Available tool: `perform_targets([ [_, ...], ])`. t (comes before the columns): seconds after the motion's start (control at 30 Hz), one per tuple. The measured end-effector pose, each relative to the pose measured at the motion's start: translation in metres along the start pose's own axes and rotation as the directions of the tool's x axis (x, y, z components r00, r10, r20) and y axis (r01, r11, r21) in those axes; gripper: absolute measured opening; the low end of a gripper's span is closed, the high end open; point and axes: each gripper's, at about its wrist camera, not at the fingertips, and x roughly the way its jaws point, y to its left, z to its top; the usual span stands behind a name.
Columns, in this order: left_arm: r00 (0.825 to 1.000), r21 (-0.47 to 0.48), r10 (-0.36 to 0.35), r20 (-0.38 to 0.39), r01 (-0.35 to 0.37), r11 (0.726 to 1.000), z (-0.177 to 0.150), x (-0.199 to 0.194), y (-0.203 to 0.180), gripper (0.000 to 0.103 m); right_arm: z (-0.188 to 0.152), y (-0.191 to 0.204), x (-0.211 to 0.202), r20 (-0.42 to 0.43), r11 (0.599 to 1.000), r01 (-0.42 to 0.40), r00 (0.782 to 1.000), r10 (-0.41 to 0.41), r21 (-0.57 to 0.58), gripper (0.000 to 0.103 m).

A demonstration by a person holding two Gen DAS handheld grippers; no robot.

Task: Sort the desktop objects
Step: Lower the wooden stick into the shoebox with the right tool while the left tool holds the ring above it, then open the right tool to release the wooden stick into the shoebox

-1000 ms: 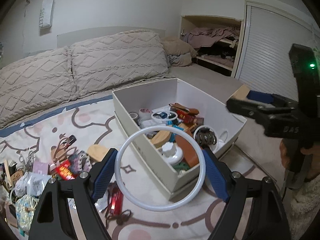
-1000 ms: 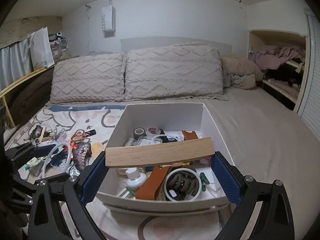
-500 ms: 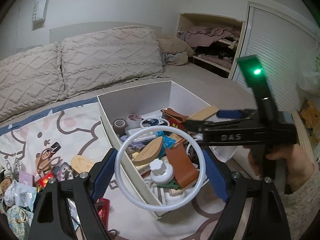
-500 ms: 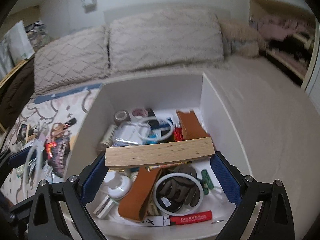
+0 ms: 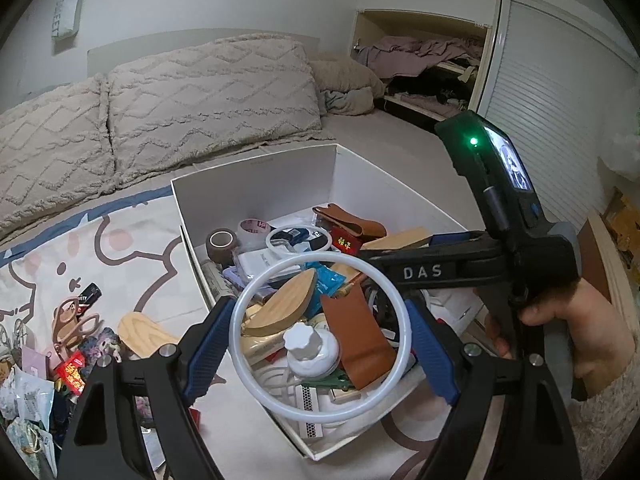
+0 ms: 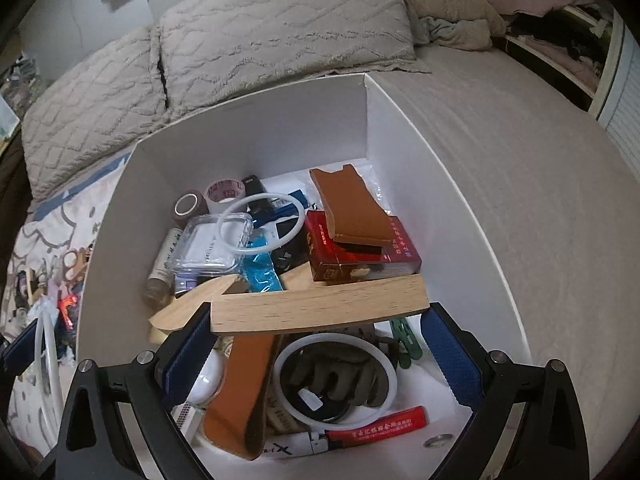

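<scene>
White-walled bedroom: bed [image 6: 500,168], two knitted pillows [image 5: 208,92], louvred door [image 5: 560,120].

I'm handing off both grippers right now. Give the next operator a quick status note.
Left gripper: shut on the large white ring, held above the near end of the white box.
Right gripper: shut on the wooden block, over the box interior.
Done: many items already lie in the box.
Left: release both, then clear the pile on the blanket.
</scene>
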Motion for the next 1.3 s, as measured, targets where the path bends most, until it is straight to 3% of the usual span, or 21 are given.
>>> perform_targets([
  [0.53,1.000,-0.026,-0.001,-0.022,0.001,1.000,0.004,0.004,0.000,0.084,0.001,-0.002,-0.020,0.072,0.998,-0.056,0.996,0.056,-0.005,0.103],
  [1.1,0.996,-0.013,0.005,-0.092,-0.006,1.000,0.007,0.040,-0.022,0.084,-0.010,-0.005,-0.059,0.152,0.988,-0.154,0.976,0.155,-0.018,0.103],
  [1.3,0.992,-0.002,0.030,-0.119,-0.030,1.000,0.011,0.057,-0.029,0.084,-0.015,-0.004,-0.070,0.198,0.991,-0.127,0.971,0.132,-0.037,0.103],
])
